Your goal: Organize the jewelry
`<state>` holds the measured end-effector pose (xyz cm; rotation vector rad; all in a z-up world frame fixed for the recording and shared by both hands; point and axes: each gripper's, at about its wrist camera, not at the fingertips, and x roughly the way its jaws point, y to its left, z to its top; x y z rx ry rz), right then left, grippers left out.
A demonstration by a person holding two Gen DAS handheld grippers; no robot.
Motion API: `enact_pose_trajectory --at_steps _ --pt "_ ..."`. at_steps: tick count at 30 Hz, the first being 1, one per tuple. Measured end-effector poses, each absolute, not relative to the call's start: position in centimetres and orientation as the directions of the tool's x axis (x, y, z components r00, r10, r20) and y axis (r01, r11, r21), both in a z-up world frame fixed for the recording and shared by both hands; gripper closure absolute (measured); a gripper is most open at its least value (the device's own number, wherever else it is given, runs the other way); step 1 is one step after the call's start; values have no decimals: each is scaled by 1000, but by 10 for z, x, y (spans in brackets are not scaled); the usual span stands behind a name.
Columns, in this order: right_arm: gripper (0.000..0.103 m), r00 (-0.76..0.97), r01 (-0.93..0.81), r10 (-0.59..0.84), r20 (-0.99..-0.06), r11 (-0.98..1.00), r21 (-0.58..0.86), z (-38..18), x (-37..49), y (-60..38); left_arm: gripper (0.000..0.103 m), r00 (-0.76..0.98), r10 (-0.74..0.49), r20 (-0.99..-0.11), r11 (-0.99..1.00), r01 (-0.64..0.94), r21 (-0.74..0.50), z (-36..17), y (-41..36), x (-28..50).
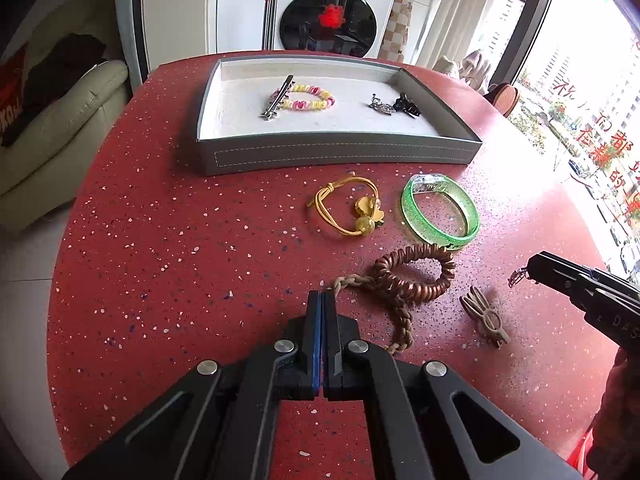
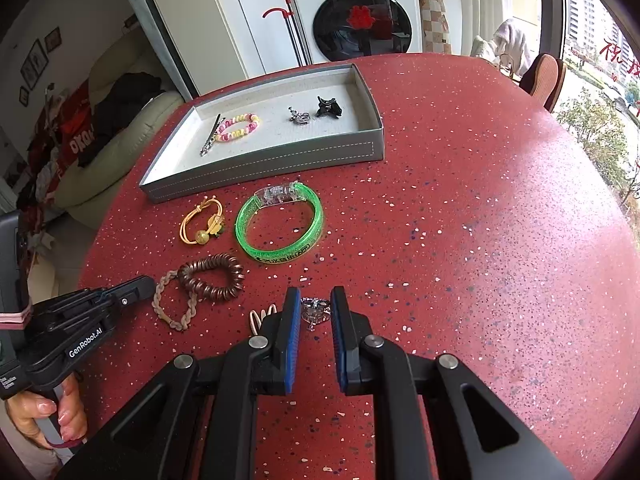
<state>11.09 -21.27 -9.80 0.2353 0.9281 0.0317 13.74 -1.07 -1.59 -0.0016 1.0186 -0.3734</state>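
We hold a small silver brooch (image 2: pixel 315 312) clamped in our right gripper (image 2: pixel 315 310), ready for the grey tray (image 2: pixel 264 164), while our left gripper (image 1: pixel 323 294) sits closed, empty, beside the braided bracelet (image 1: pixel 362 280)

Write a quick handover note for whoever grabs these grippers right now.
Left hand-held gripper: shut, empty, tips beside the braided band.
Right hand-held gripper: shut on a small silver clip.
Done: hair clip, beaded bracelet, silver piece and black clip lie in the tray.
Left on the table: yellow cord tie, green bangle, brown coil tie, braided band, tan claw clip.
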Motion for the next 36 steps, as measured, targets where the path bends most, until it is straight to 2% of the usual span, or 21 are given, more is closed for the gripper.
enact_pose_trajectory --at_steps 10,16,20,26,27,28,29,33,36 --pt "86 625 66 137 -768 972 226 -82 119 -213 85 467 -342 -815 927 310 -210 1 -6 137" --pt "86 615 50 157 -773 970 237 -88 117 -208 85 467 -218 -857 973 176 -151 -15 -9 125" --pt "86 617 44 170 -769 967 249 -89 112 -209 85 488 -208 -848 970 211 -117 -17 -16 121" --pt "86 631 54 175 -756 962 267 -87 106 -217 85 466 -271 -842 944 300 -138 -12 -32 130" --pt "86 633 55 175 -754 962 269 -87 105 -218 81 459 -280 -843 940 311 -143 -12 -35 132" --pt "86 635 55 175 -753 961 270 -86 105 -218 37 453 -285 -845 936 321 -144 -12 -37 134" --pt "86 636 55 175 -752 961 271 -86 104 -219 0 447 -282 -849 935 325 -140 -11 -40 136" --pt "86 640 60 175 -749 959 275 -86 103 -222 0 479 -286 -830 915 394 -88 -17 -57 140" --pt "86 638 63 176 -750 958 278 -87 104 -223 0 515 -231 -826 923 383 -19 -27 -66 154"
